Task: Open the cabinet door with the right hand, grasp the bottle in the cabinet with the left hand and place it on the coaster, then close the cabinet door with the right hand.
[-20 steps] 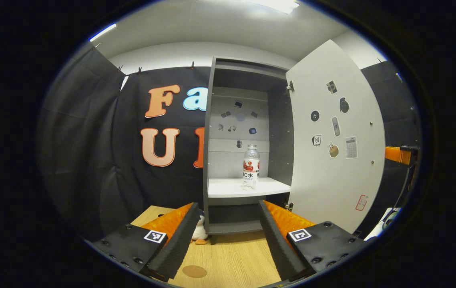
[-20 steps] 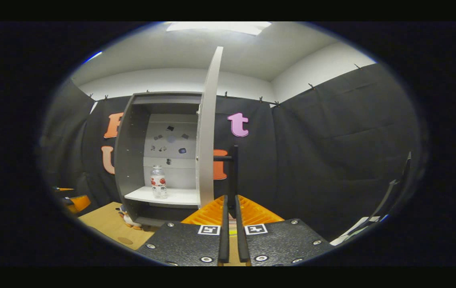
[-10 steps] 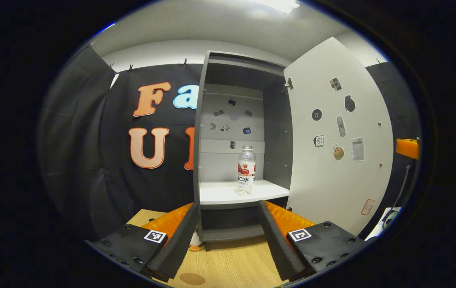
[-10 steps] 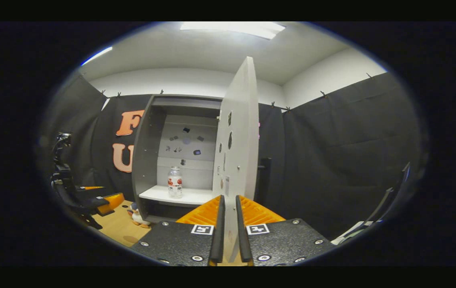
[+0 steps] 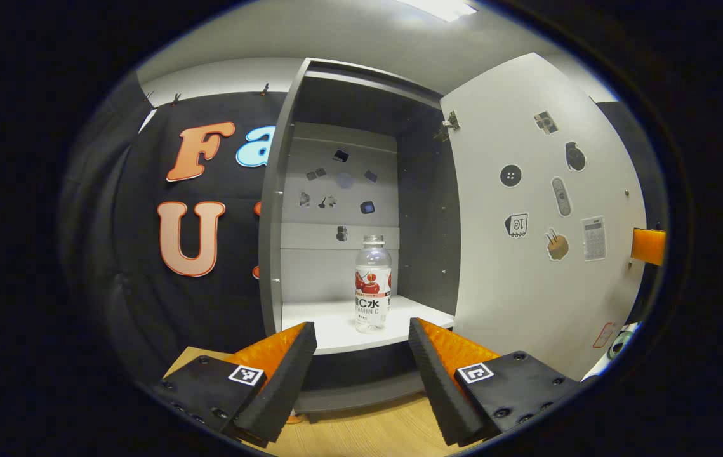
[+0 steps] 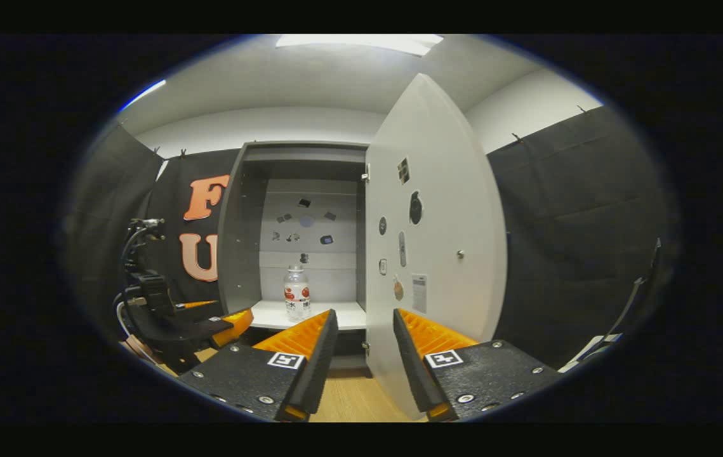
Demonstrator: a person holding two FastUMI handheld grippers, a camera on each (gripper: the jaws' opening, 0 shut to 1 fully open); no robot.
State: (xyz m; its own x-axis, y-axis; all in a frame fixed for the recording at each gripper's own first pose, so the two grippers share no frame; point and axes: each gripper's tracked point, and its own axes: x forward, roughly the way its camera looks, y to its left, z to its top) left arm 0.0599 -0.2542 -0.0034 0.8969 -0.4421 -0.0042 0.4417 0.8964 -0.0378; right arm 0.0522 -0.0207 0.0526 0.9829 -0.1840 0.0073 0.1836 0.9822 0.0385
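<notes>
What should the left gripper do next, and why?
Probably ease the left gripper forward until its open fingers flank the bottle, then close. The door stands wide open, the bottle stands upright on the shelf straight ahead, and the right gripper is open, off the door.

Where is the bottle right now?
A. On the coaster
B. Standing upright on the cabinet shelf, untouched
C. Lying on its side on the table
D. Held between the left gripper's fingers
B: the bottle stands upright on the white cabinet shelf, and the left gripper is open in front of it, short of touching it.
</notes>
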